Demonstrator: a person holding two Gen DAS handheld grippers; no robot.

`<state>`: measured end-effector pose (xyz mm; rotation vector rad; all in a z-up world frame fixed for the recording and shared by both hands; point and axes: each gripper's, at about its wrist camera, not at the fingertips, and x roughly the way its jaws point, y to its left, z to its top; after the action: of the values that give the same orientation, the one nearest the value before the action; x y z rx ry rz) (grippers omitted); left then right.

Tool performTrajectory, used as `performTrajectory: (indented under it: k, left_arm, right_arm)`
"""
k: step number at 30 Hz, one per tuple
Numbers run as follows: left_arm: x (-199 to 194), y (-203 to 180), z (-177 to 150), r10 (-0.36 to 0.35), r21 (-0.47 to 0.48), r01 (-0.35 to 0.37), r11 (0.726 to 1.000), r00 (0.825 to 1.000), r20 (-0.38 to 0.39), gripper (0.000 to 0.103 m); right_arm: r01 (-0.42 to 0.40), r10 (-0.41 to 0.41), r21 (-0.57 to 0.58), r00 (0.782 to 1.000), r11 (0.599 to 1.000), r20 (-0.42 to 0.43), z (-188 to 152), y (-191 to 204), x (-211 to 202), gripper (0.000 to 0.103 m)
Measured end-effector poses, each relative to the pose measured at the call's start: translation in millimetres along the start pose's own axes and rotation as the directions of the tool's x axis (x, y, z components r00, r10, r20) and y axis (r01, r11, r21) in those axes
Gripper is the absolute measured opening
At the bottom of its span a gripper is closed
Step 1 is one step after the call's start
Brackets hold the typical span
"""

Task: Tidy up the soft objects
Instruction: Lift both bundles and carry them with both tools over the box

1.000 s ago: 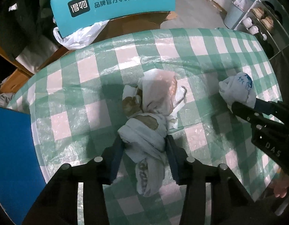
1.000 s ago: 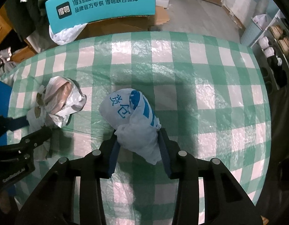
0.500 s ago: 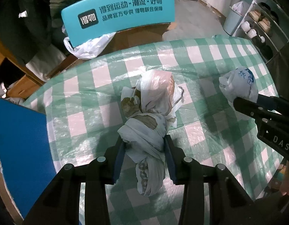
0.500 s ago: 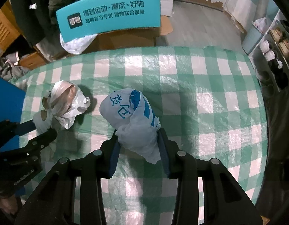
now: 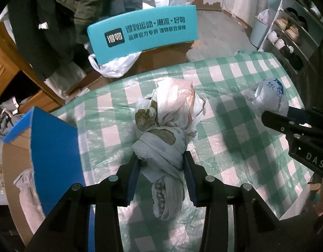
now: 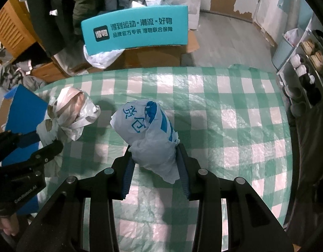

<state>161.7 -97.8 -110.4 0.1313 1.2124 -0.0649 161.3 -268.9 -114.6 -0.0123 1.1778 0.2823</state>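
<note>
Both gripper pairs on plastic bundles above checkered tablecloth [image 5: 235, 113].

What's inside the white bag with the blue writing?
The white bag with blue writing is crumpled shut, squeezed in the right gripper above the checked tablecloth. Only wrinkled plastic and blue print show; whatever is inside is covered.

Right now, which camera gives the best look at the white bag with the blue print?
The right wrist view: the white bag with blue print sits centred and large, clamped in the right gripper. The left wrist view catches the same bag only small at the right edge, partly behind that gripper's black frame.
</note>
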Motion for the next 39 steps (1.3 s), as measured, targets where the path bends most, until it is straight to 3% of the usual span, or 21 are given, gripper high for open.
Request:
performTrajectory:
  k: [21,39]
  left_arm:
    - [-46,17,-45,0.031,-0.020,-0.030,0.999,0.998,0.051,0.041]
    - [-81,41,-80,0.058,-0.033,-0.055,0.998,0.993,0.107,0.041]
  right_arm:
    - [-0.035,0.041,-0.071,0.996,0.997,0.084,-27,37,-54,0.037]
    - [-0.075,0.094,-0.167,0.990,0.983,0.107,-43,83,-82,0.037]
